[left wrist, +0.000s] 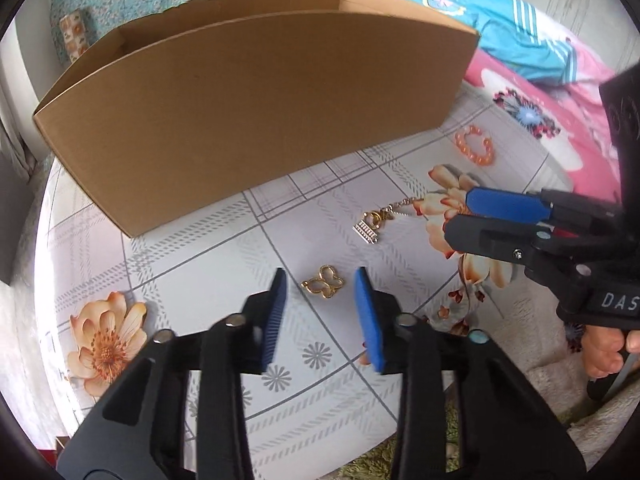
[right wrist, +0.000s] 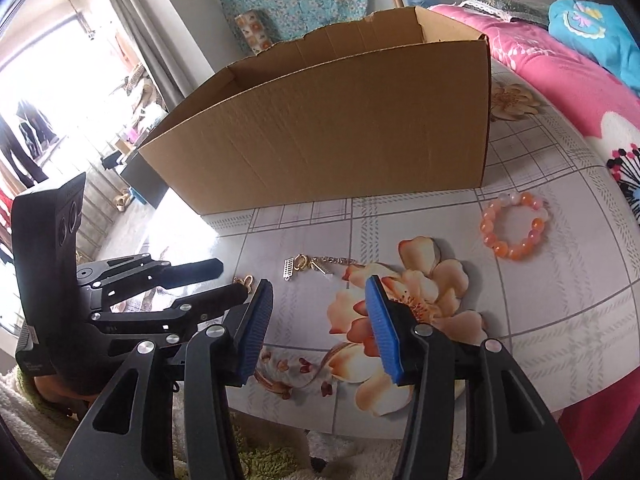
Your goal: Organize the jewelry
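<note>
A gold butterfly pendant [left wrist: 323, 286] lies flat on the flowered tablecloth [left wrist: 192, 264], between the blue pads of my left gripper [left wrist: 321, 277]. The jaws stand apart, and neither pad touches the pendant. A gold chain with a silver ladder-shaped charm [left wrist: 370, 228] lies a little further on. My right gripper [left wrist: 459, 216] comes in from the right, open and empty, with its tips at the chain's right end. In the right wrist view the chain [right wrist: 308, 266] lies just beyond the open right gripper [right wrist: 319, 282]. The left gripper [right wrist: 232, 278] is at its left, over the pendant [right wrist: 245, 280].
A tall open cardboard box [left wrist: 256, 108] stands behind the jewelry; its inside is hidden. An orange and pink bead bracelet [right wrist: 514, 228] lies right of the box on the cloth. A pink blanket [right wrist: 560, 76] and blue clothing border the table's right side. A hand [left wrist: 604, 352] grips the right tool.
</note>
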